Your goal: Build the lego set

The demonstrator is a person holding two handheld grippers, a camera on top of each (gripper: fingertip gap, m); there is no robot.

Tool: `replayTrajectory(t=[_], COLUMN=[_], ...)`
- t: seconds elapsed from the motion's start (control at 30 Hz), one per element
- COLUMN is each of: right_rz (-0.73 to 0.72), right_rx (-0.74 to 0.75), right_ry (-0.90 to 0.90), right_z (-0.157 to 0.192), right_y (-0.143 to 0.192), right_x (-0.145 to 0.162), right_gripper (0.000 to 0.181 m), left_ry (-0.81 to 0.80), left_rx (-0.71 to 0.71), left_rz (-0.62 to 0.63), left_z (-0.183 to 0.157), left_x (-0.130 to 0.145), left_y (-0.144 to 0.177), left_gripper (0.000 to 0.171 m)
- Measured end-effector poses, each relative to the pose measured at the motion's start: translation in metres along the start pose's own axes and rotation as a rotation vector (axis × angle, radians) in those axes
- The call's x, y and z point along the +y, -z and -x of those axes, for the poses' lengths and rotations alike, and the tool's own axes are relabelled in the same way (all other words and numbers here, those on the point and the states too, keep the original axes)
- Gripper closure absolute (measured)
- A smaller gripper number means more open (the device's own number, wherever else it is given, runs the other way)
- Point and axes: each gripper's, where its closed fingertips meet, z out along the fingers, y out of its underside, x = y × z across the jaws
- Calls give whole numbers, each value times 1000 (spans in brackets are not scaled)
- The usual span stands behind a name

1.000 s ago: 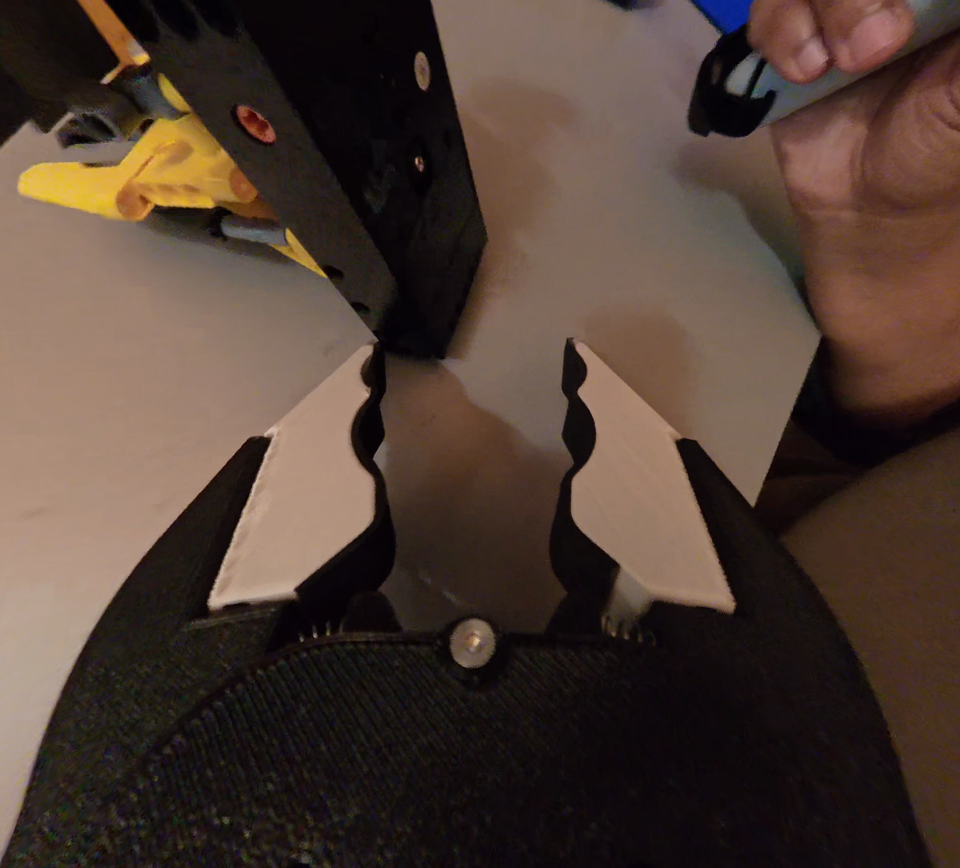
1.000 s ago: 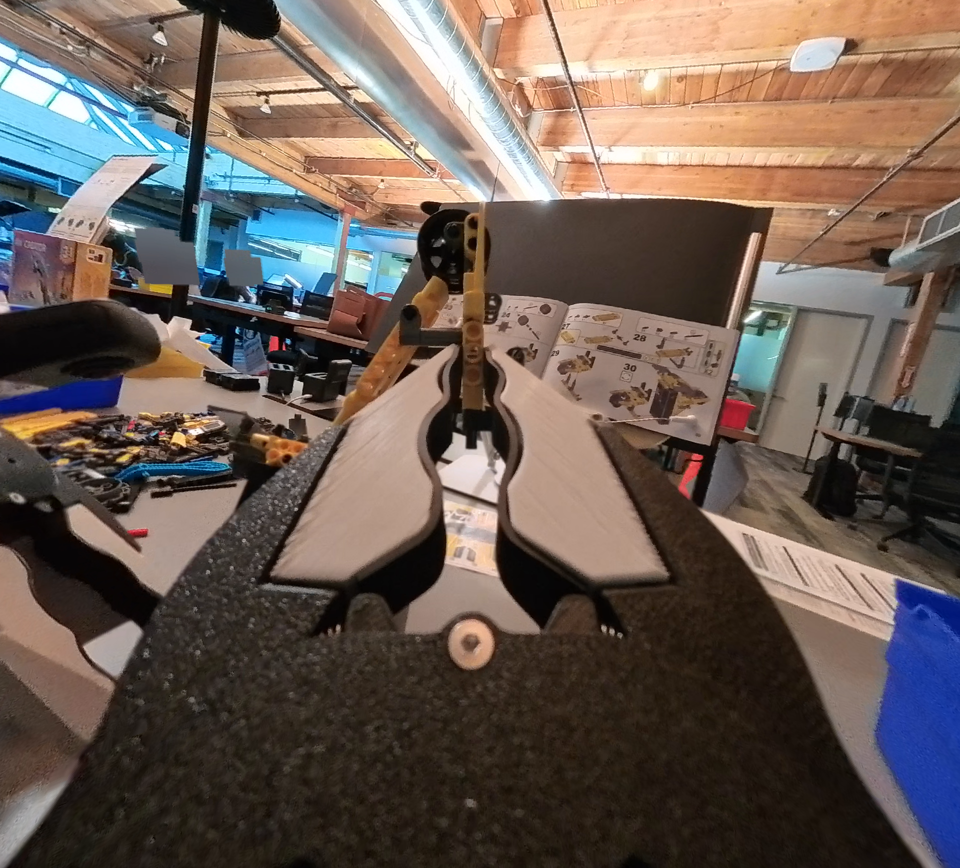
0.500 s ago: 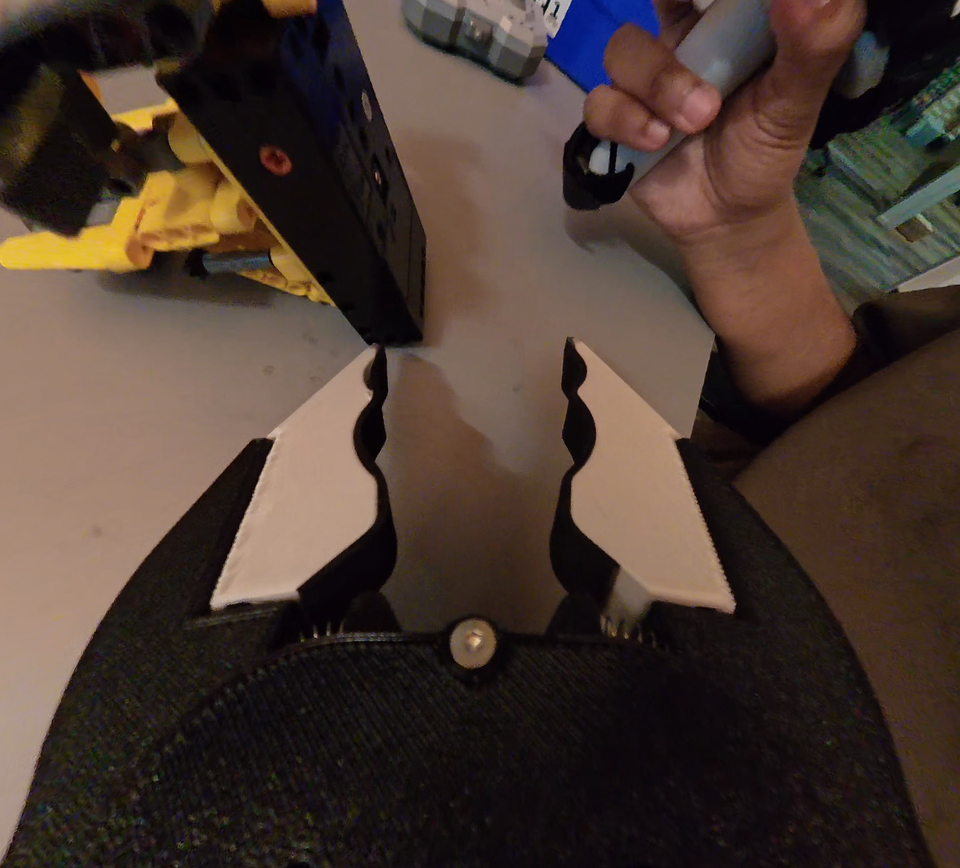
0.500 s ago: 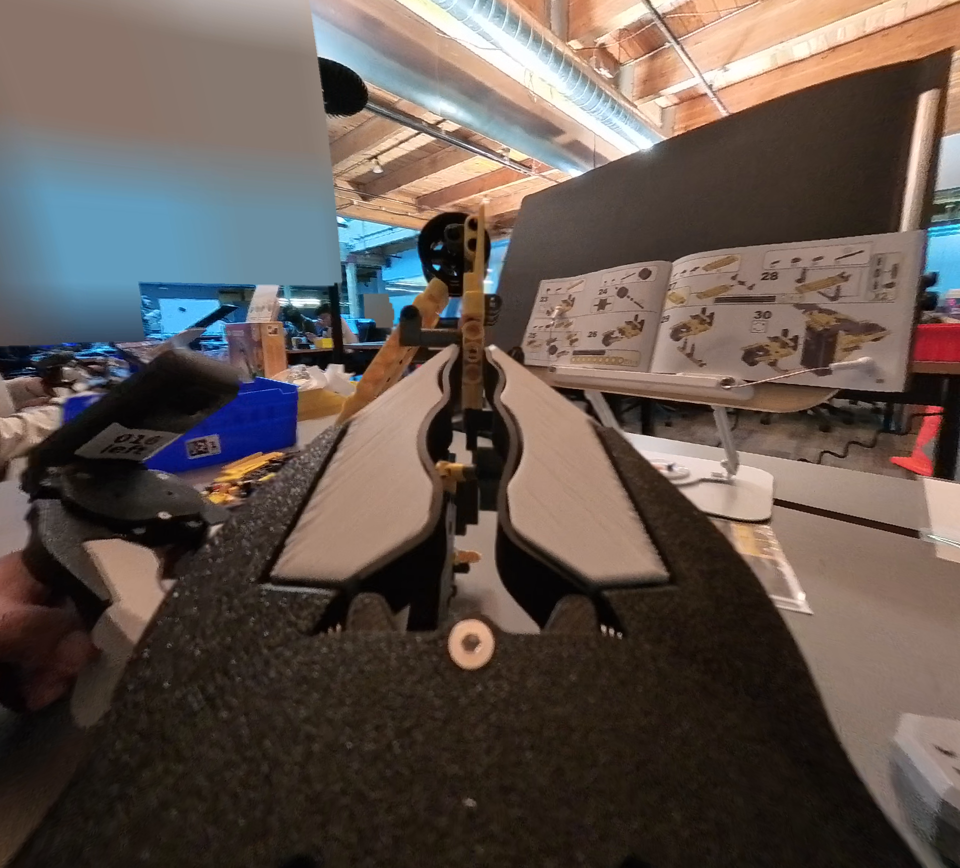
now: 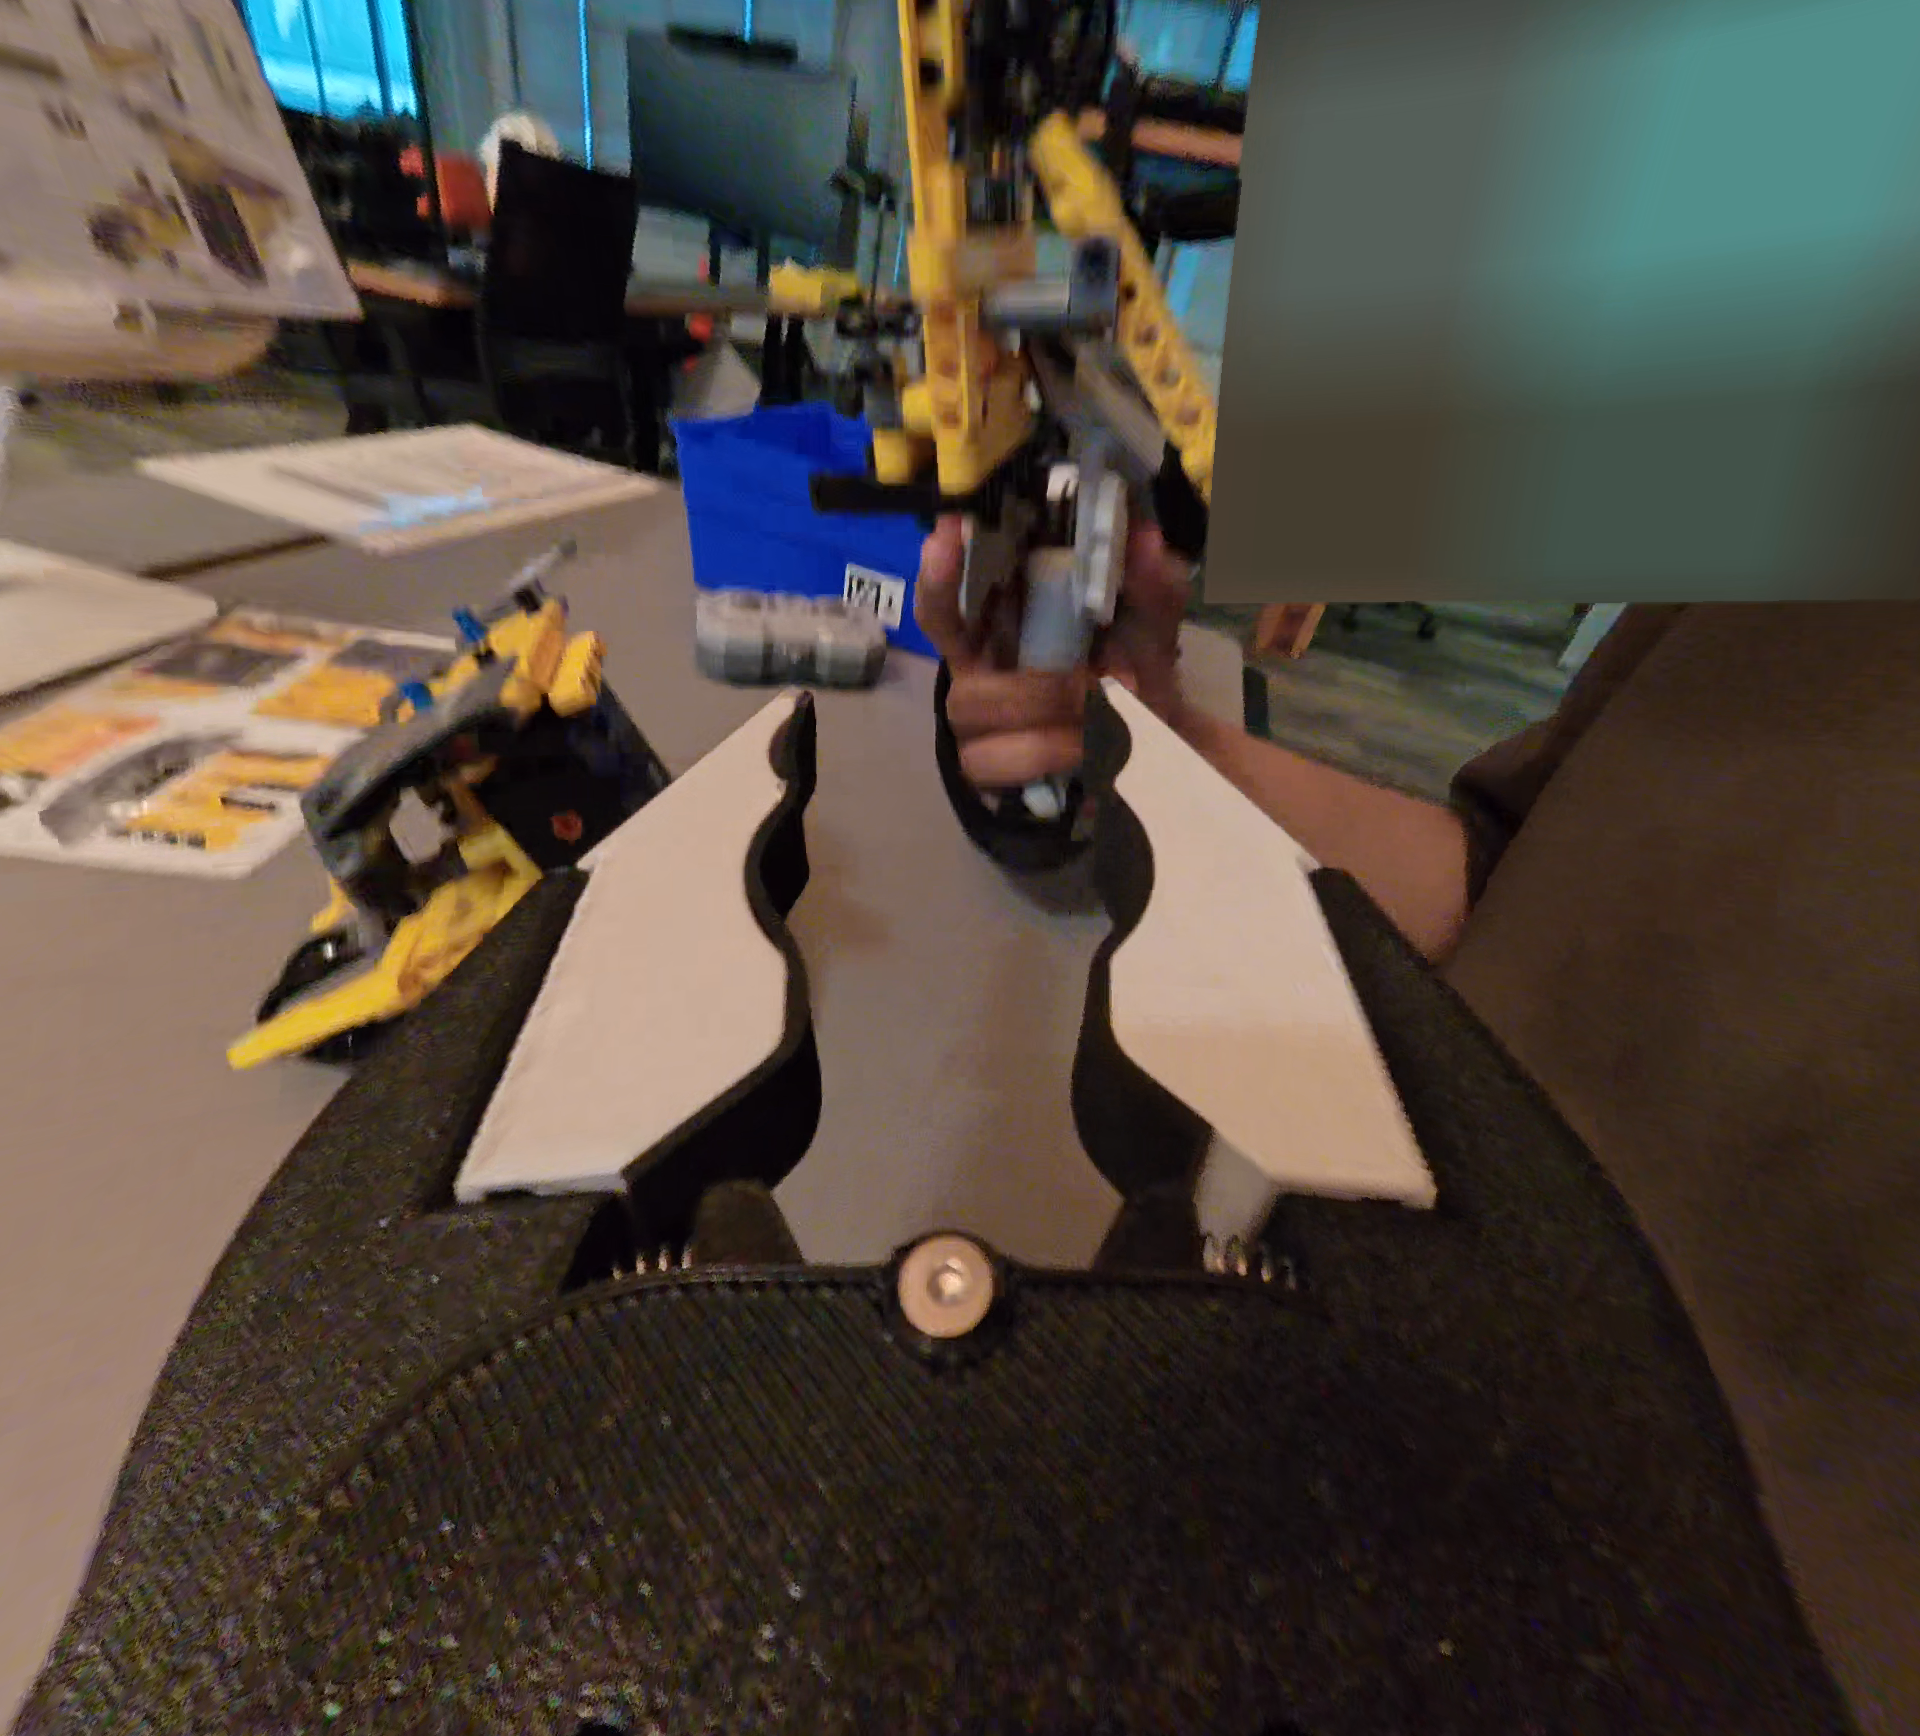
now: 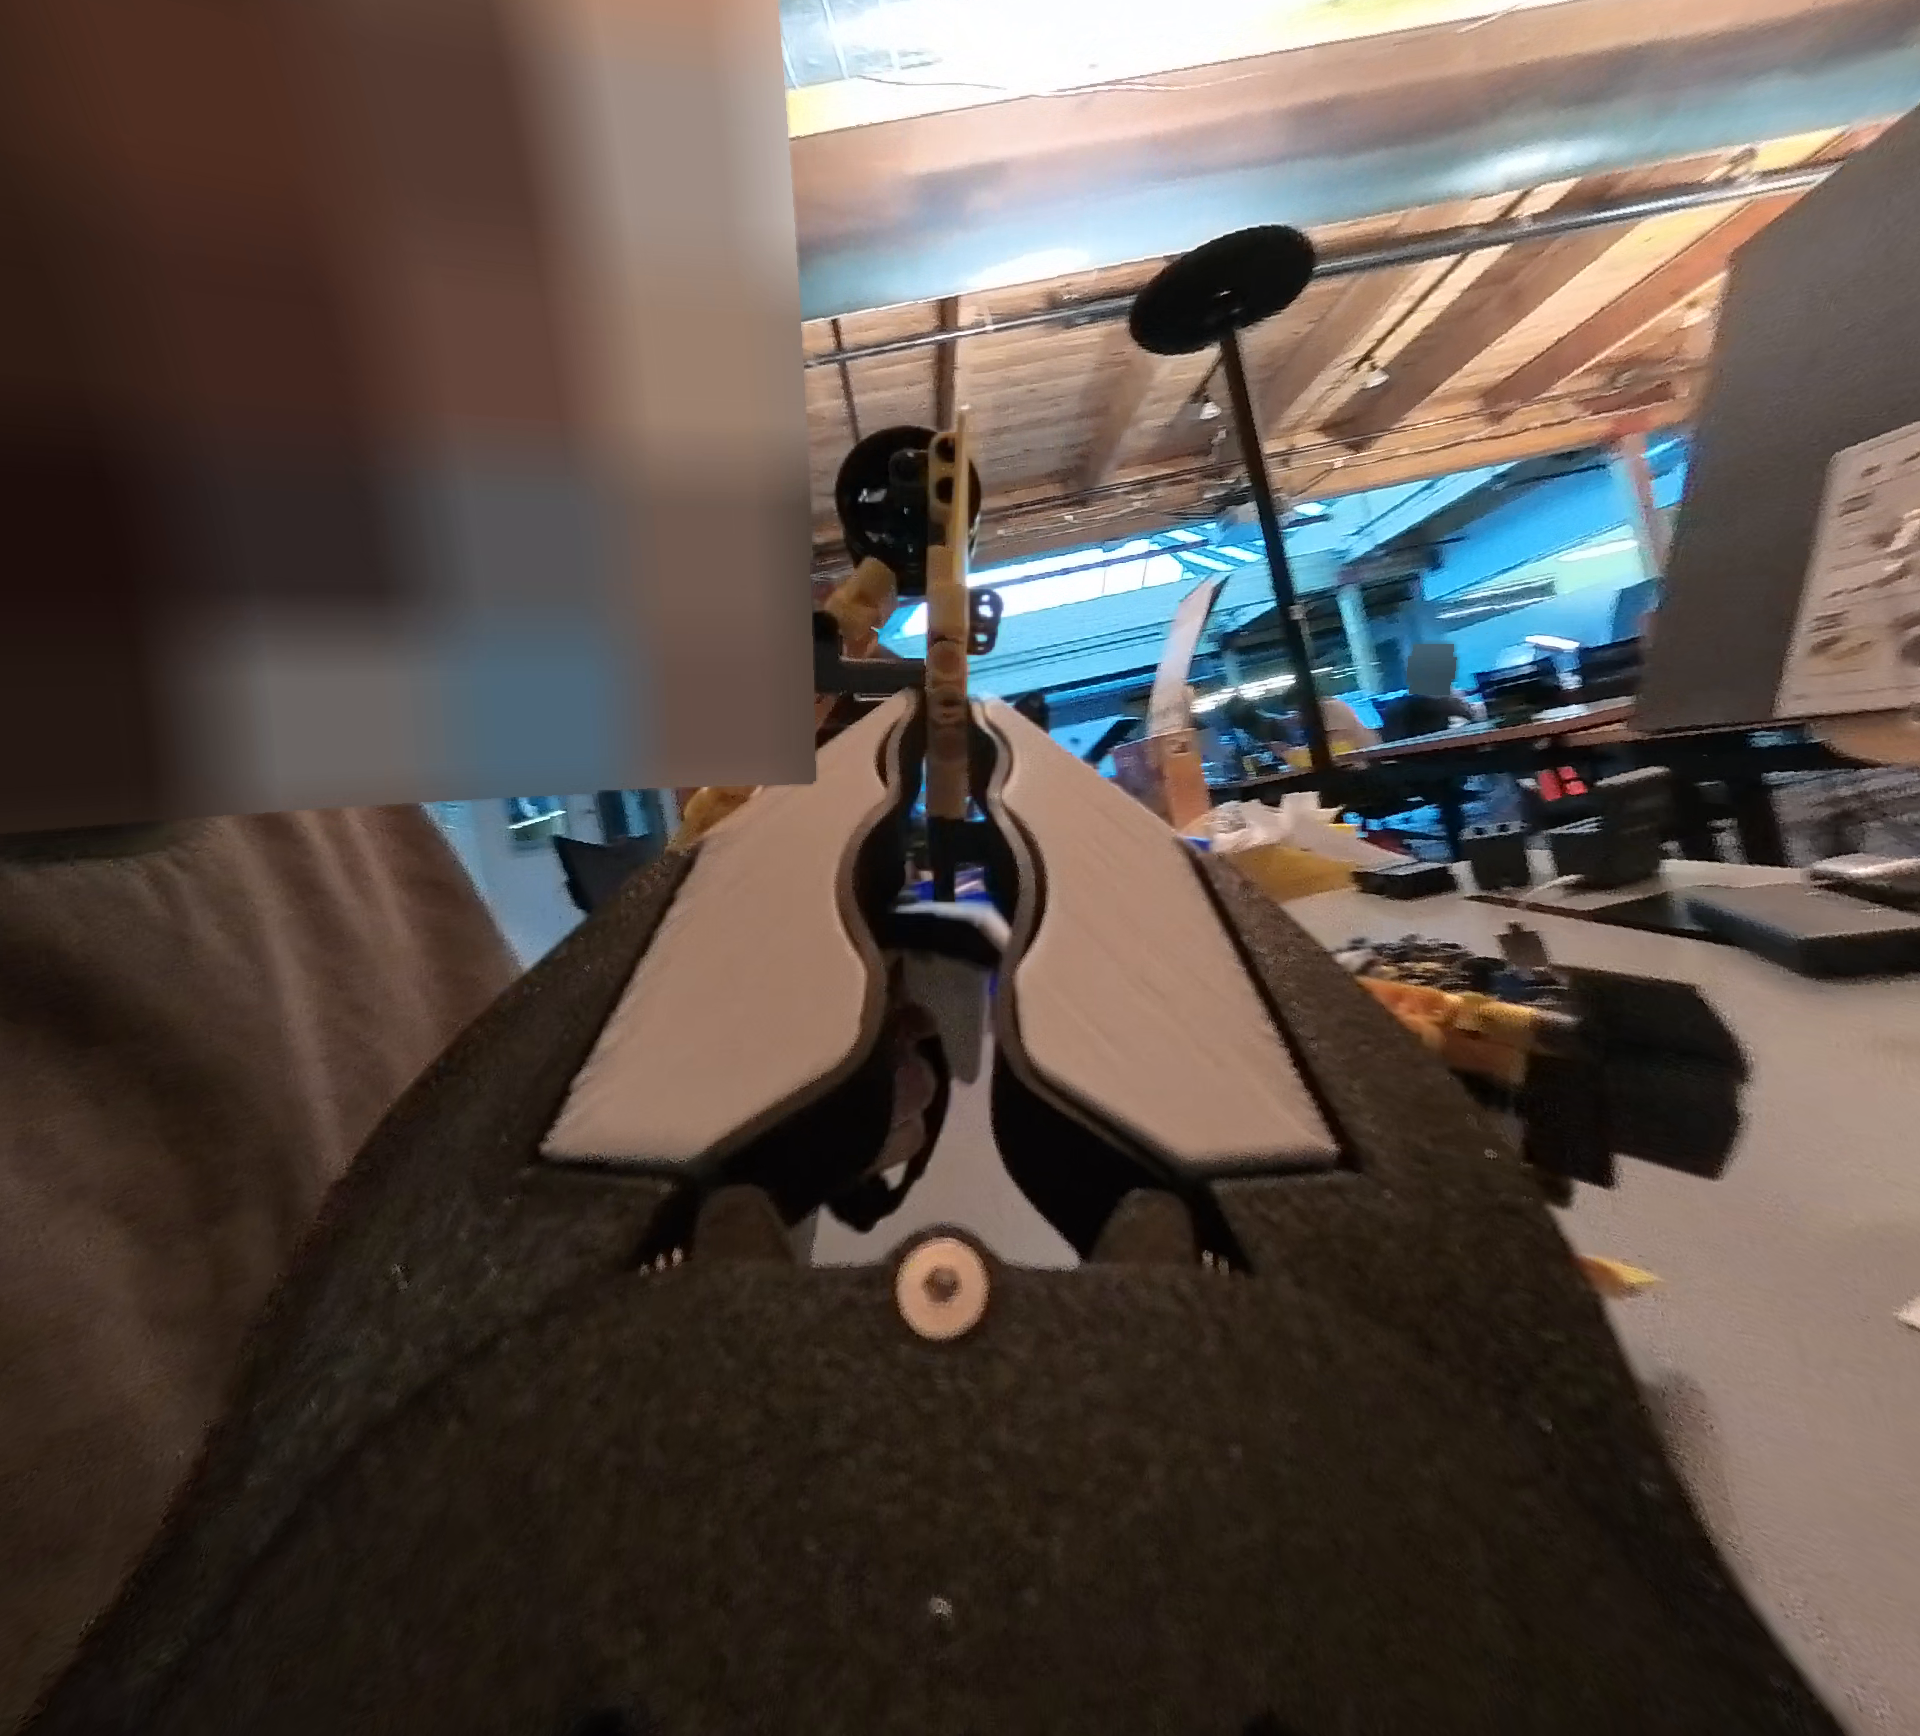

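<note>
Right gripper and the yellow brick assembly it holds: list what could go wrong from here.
1. The right gripper pinches only one thin yellow beam of the yellow brick assembly, which stands tall above it; it may pivot or snap apart.
2. The left gripper is open and empty, so nothing backs up that hold.
3. The other yellow-and-black model lies on the grey table close beside the left gripper and could be knocked.
</note>
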Motion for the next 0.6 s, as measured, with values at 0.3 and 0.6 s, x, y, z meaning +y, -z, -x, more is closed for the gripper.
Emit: replayTrajectory(t=[0.3,0.6], right_rz=[29,43], right_rx=[-70,-75], right_ry=[-84,-105], right_z=[8,5], right_y=[-6,-6], right_x=[14,18], right_gripper=[175,175], left_ry=[11,-242], left_rx=[141,-79], left_rz=[-116,-140], left_z=[-16,-6], left_x=[-36,-40], left_y=[-12,-11], left_gripper=[144,142])
